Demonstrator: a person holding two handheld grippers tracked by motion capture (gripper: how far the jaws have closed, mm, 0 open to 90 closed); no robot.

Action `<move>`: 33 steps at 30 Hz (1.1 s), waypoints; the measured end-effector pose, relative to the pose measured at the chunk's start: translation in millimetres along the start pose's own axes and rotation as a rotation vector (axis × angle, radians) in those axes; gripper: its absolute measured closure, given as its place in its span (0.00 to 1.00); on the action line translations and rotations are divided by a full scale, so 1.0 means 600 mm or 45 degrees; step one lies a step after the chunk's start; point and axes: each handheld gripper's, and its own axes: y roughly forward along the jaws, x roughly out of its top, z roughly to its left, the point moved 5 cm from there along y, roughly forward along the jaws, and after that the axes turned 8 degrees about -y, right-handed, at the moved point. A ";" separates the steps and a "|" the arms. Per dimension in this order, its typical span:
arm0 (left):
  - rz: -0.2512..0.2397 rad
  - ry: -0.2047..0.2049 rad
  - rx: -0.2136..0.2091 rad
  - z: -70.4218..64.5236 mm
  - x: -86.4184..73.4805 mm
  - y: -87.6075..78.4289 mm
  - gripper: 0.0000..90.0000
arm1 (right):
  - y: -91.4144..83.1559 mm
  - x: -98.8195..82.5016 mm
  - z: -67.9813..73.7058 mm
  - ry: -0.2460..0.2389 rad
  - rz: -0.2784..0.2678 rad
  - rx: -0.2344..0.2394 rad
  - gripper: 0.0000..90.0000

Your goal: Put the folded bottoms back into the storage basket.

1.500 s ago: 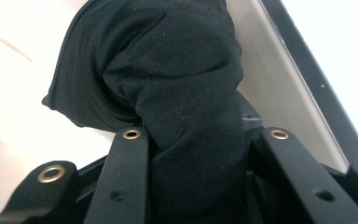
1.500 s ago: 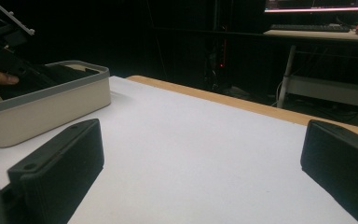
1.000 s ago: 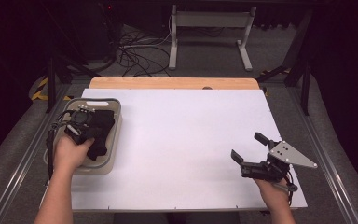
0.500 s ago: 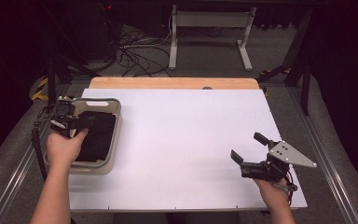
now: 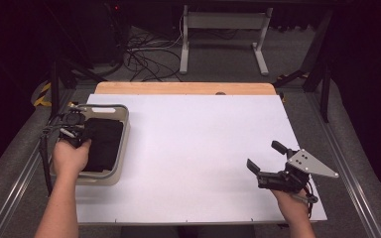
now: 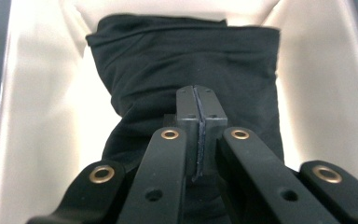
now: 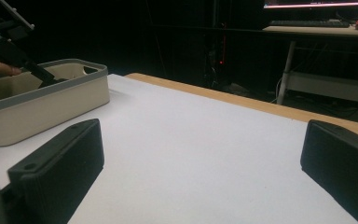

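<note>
The white counter fills the middle of the high view. At its left edge sits a cream bin with a folded black cloth lying inside. The left gripper hangs over the bin's left side; its jaws have just been closing and now meet flat above the cloth, with nothing between them. At lower right, the right gripper rests low over the bare counter, jaws spread wide and empty.

Left gripper shifts at the bin

The left gripper sits nearer the bin's left edge, its jaws just closing together, over the cloth.
</note>
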 end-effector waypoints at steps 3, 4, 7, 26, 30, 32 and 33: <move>0.024 -0.019 0.013 0.004 0.001 0.008 1.00 | 0.000 -0.001 0.000 0.001 0.003 0.002 0.00; 0.034 -0.024 0.021 0.006 0.002 0.011 1.00 | 0.001 -0.001 0.000 -0.001 0.005 0.000 0.00; 0.070 -0.036 0.040 0.011 0.004 0.020 1.00 | 0.002 -0.002 0.001 -0.002 0.009 -0.001 0.00; 0.223 -0.082 0.190 0.042 0.003 0.068 1.00 | -0.006 -0.005 -0.006 0.001 0.014 -0.012 0.00; 0.216 -0.042 0.207 0.039 0.006 0.063 1.00 | -0.008 -0.006 -0.007 0.002 0.016 -0.017 0.00; 0.181 -0.041 0.199 0.038 0.008 0.055 1.00 | -0.008 -0.006 -0.006 0.004 0.017 -0.017 0.00; 0.157 -0.040 0.201 0.038 0.009 0.050 1.00 | -0.007 -0.006 -0.006 0.003 0.016 -0.016 0.00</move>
